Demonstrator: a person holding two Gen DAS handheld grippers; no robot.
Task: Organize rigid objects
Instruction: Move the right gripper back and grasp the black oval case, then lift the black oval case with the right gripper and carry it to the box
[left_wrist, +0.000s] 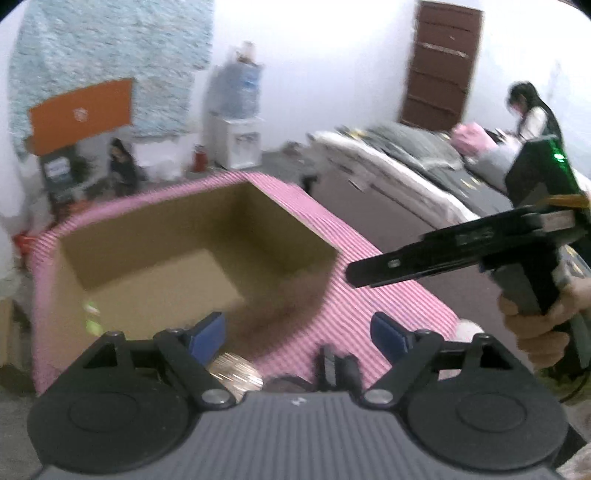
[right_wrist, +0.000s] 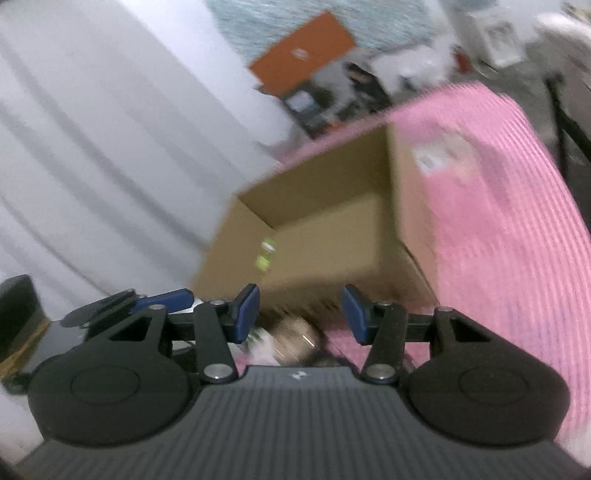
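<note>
White walls, a brown door, a water dispenser and a grey-covered bed.

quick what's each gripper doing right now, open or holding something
left gripper: open, nothing between its pads.
right gripper: open, holding nothing.

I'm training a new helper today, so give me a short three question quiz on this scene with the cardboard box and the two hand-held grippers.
1. True or false: the cardboard box stands with its top open on the pink striped cloth.
2. Multiple choice: what sits between the blue pads of the left hand-held gripper? A) a bottle B) nothing gripped C) a book
3. Fill in: in the left wrist view, the right hand-held gripper reaches in from the ___ edge of the picture.

Key
1. True.
2. B: its jaws stand wide apart, pressing on nothing.
3. Right; a hand grips its handle.
</note>
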